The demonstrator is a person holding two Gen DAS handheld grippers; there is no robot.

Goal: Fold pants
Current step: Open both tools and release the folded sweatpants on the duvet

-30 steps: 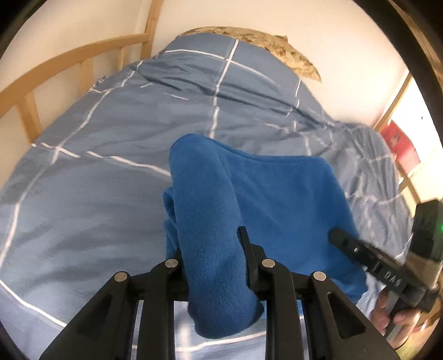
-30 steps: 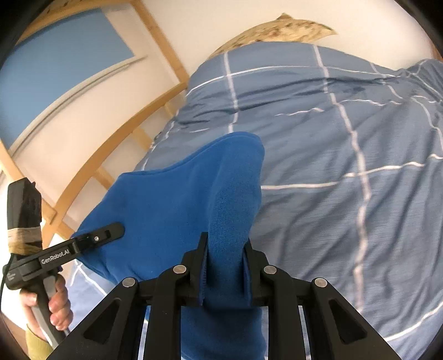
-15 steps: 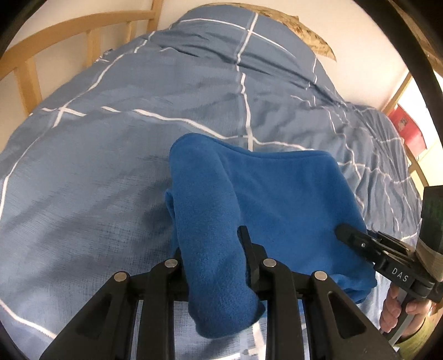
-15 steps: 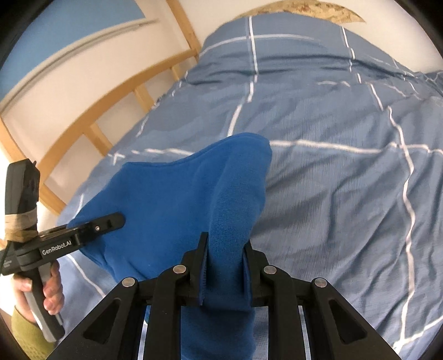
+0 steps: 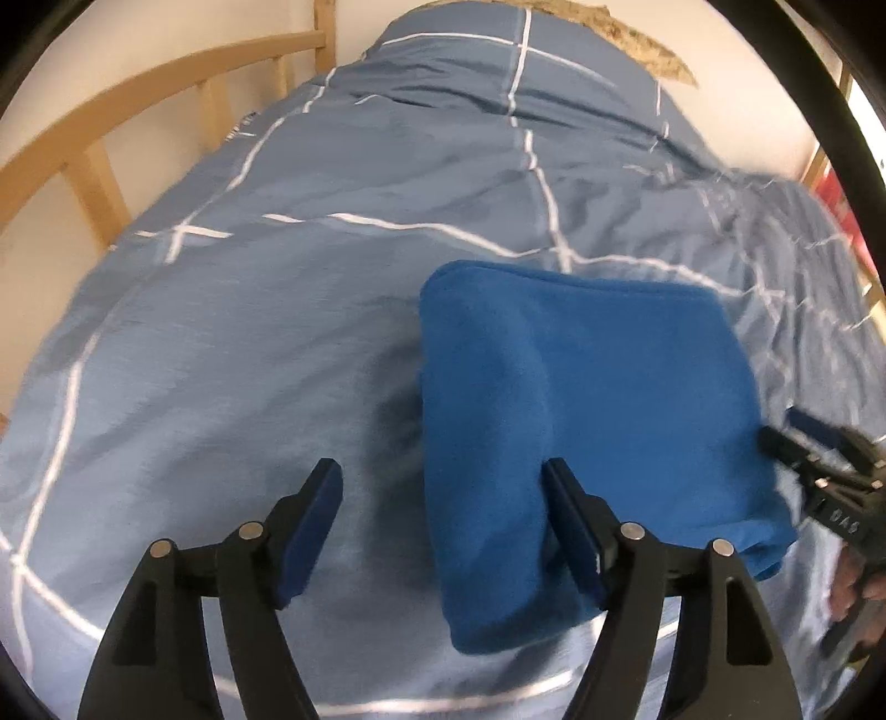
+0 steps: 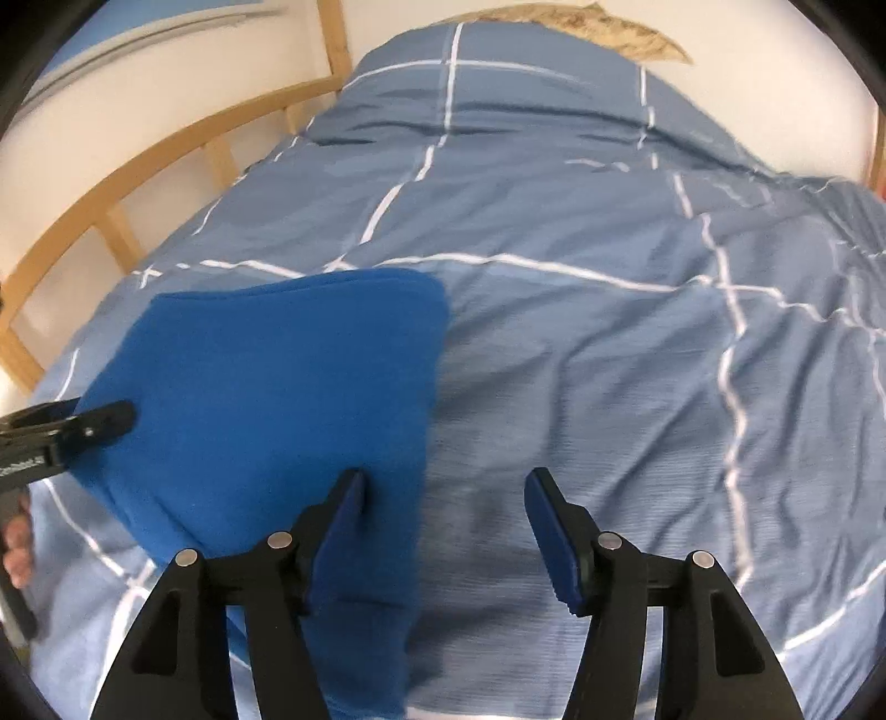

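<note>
The blue fleece pants [image 5: 609,387] lie as a folded bundle on the blue checked bed cover [image 5: 249,343]. My left gripper [image 5: 440,487] hangs over their left end with its jaws opening. The fabric touches only the right-hand pad; the other pad stands clear over the cover. In the right wrist view the pants [image 6: 277,376] fill the lower left. My right gripper [image 6: 446,493] is also opening: the pants' right edge brushes its left-hand pad and bare cover shows between the jaws. Each gripper also shows in the other's view, the right gripper [image 5: 819,459] and the left gripper [image 6: 83,426].
A wooden bed rail [image 5: 111,127] runs along the left side of the bed [image 6: 138,177]. A patterned brown pillow [image 5: 637,39] lies at the head against the white wall. Wide stretches of cover [image 6: 637,360] lie right of the pants. A hand [image 5: 853,581] holds the right gripper's handle.
Both grippers were shut on the ends of the pants' fold; now their jaws have spread and the pants rest on the cover. Both have sunk toward the bed.
</note>
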